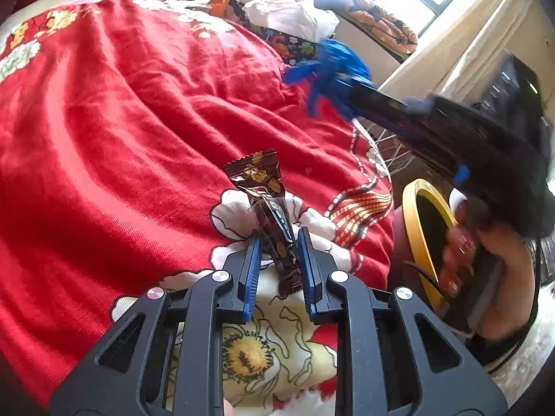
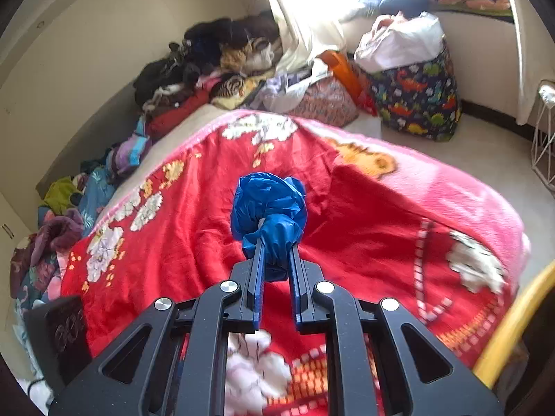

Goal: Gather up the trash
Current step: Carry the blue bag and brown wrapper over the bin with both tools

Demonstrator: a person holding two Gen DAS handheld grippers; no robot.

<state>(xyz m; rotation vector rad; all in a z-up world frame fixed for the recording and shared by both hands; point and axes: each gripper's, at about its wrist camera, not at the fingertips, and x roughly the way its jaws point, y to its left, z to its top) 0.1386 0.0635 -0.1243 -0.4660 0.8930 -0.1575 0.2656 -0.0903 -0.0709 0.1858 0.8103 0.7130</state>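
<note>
A dark brown snack wrapper (image 1: 267,204) stands up from the red flowered blanket (image 1: 121,121), and my left gripper (image 1: 277,239) is shut on its lower end. In the right wrist view my right gripper (image 2: 277,242) is shut on a crumpled blue plastic bag (image 2: 269,204), held above the same red blanket (image 2: 364,215). The left wrist view also shows that blue plastic bag (image 1: 329,69) lifted at the upper right, with the right gripper's blurred black body and a hand (image 1: 485,270) behind it. A bin with a yellow rim (image 1: 421,228) stands beside the bed's right edge.
Heaped clothes (image 2: 208,69) line the far side of the bed by the wall. A dinosaur-print bag (image 2: 416,97) holding a white plastic bag (image 2: 399,41) stands on the floor near the window. A white wire stand (image 2: 544,138) is at the right. A dark box (image 2: 66,329) lies at the blanket's left edge.
</note>
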